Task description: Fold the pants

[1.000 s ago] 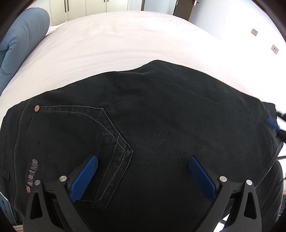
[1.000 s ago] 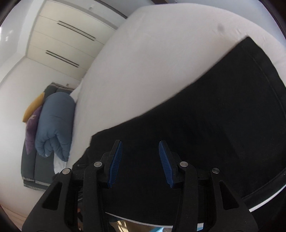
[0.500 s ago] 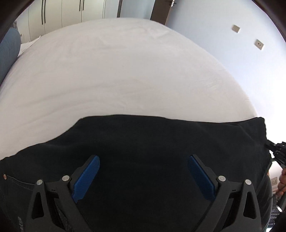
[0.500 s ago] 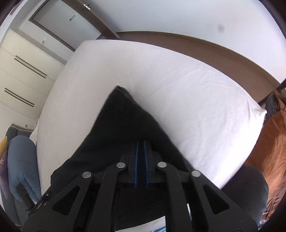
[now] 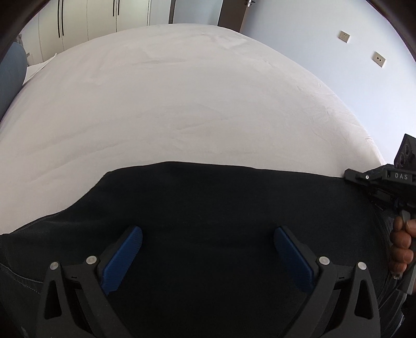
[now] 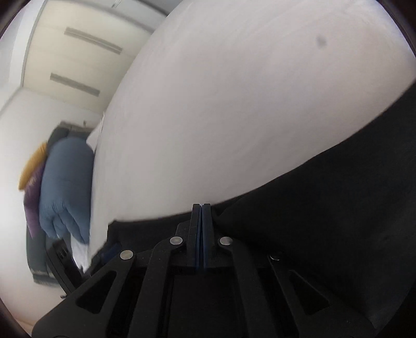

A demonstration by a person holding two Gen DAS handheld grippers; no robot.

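Black pants (image 5: 208,197) lie across the near side of a white bed (image 5: 182,104). My left gripper (image 5: 208,231) hovers just over the dark cloth with its blue pads (image 5: 124,257) wide apart and nothing between them. My right gripper (image 6: 201,206) is shut, its pads pressed together at the far edge of the pants (image 6: 325,221), where the cloth bunches against the fingers. In the left wrist view the right gripper (image 5: 349,174) reaches in from the right at the pants' far right corner, held by a hand (image 5: 401,241).
White sheet (image 6: 234,104) stretches beyond the pants. A rolled blue duvet (image 6: 65,187) with yellow and purple cushions sits off the bed's left side. Wardrobe doors (image 5: 104,15) and a wall with sockets (image 5: 378,58) stand behind.
The right gripper closed from open to shut at the pants' edge and swung sideways. The left gripper slid off the pocket area towards the plain cloth on the right, staying open.
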